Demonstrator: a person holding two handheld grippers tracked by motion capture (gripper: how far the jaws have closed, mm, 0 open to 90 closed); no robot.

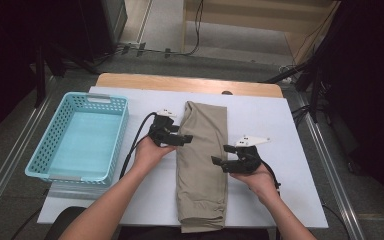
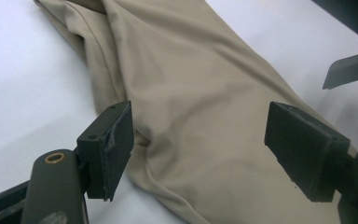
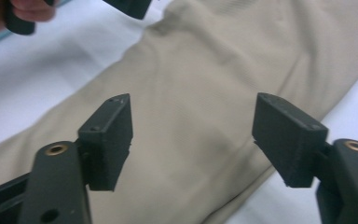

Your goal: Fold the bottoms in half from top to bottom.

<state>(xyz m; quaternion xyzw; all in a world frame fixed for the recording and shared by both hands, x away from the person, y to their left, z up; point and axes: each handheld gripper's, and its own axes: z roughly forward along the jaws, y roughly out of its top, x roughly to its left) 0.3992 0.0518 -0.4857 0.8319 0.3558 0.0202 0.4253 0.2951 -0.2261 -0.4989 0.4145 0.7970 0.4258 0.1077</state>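
Nearest the high view's lens, the person's forearms enter from below, each bearing a hand-held gripper beside the folded khaki garment. This garment lies lengthwise at the middle of the white tabletop, right of the empty turquoise basket. Left hand-held gripper and right hand-held gripper both stand wide, pads clear of the cloth, nothing held. Judged step: taking hold for a further fold; each gripper should pinch every layer at an edge and both lift together, lest the fold slip. Cloth: soft, matte, faintly ribbed, creased. Basket: rigid perforated plastic, rectangular.
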